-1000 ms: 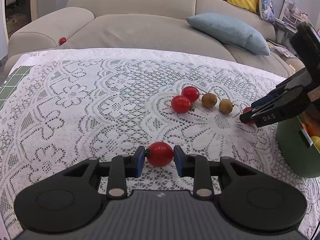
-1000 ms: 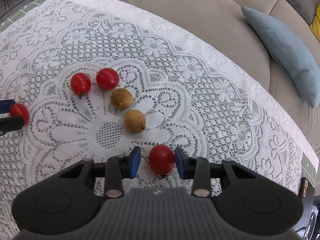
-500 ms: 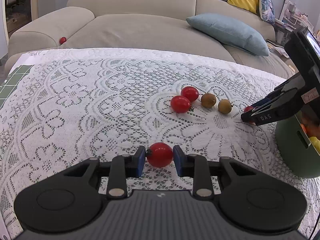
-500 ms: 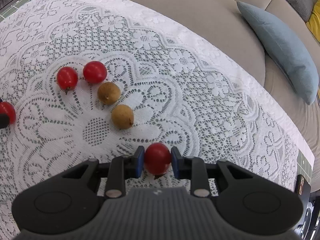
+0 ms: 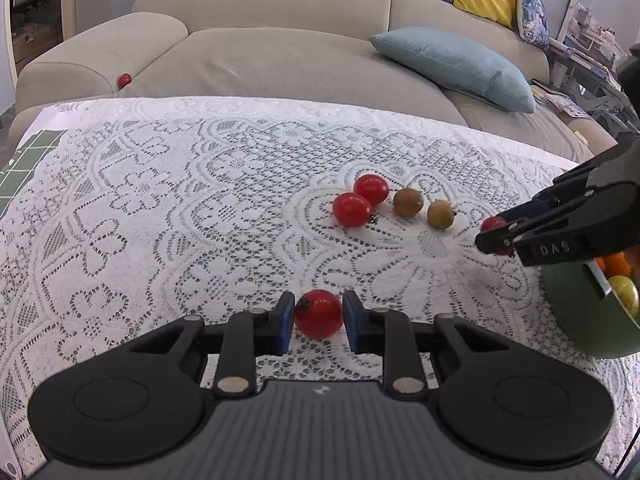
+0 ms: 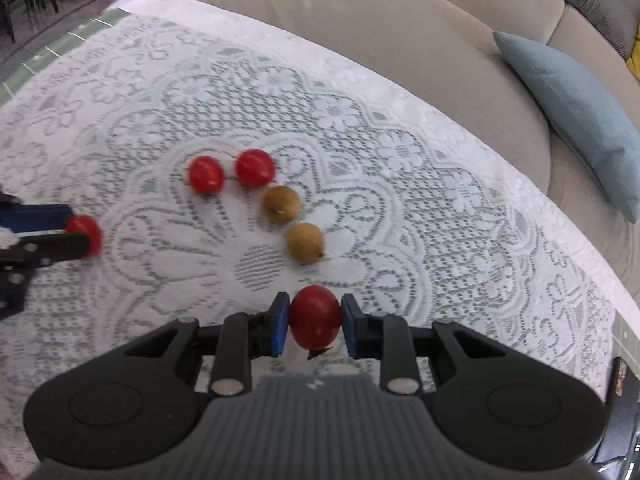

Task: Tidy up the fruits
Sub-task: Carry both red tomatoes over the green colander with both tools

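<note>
My left gripper [image 5: 319, 322] is clamped on a red cherry tomato [image 5: 319, 313], blue pads pressed to its two sides; its jaws have just been closing on it. The fruit sits low over the white lace tablecloth [image 5: 160, 208], its long axis running roughly pad to pad and its dark stem end turned toward the left pad.

My right gripper [image 6: 315, 324] likewise has its jaws drawn in on a second red tomato [image 6: 315, 316], gripped at the flanks, with the long axis running toward the camera and the stem end (a dark calyx tip below the fruit) pointing back at me. In the left wrist view this gripper [image 5: 496, 236] stands at the right edge, just beside a green bowl [image 5: 580, 320] holding orange and yellow fruit.

Loose on the cloth, between the two grippers: two more red tomatoes [image 5: 360, 202] touching each other, and two brown round fruits [image 5: 424, 208] in a row beside them. A further red fruit [image 5: 124, 79] lies on the beige sofa [image 5: 260, 52], near a blue cushion [image 5: 452, 64].
</note>
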`<state>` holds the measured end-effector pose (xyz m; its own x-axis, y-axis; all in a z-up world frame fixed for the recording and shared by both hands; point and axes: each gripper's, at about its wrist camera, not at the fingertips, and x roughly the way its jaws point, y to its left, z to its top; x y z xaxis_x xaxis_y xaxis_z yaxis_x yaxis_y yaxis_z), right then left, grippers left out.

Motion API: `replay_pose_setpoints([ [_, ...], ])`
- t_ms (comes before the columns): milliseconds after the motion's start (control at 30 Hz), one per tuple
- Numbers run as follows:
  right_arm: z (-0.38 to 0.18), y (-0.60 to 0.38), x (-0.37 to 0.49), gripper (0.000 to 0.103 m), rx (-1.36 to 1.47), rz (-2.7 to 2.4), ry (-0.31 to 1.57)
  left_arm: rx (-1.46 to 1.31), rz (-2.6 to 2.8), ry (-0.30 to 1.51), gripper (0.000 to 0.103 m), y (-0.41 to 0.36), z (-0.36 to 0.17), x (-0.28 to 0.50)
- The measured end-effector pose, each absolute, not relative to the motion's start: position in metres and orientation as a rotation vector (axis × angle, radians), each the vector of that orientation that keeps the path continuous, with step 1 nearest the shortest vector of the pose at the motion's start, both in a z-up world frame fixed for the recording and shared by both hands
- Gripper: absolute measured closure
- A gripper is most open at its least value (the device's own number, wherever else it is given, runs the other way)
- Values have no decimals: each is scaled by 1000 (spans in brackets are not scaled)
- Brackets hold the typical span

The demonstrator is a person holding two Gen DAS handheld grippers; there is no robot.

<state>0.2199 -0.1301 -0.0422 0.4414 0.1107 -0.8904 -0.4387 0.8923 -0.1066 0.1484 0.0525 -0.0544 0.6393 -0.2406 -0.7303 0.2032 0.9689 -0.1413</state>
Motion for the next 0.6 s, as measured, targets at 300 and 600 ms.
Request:
replay_pose_setpoints([
  [300,-10,-133,187,79,-275,442,1007,-57,-314,823,74,40,-32,142],
  [600,19,-170,161,79,-187,473,983,-89,-446,791,74,16,-2,138],
])
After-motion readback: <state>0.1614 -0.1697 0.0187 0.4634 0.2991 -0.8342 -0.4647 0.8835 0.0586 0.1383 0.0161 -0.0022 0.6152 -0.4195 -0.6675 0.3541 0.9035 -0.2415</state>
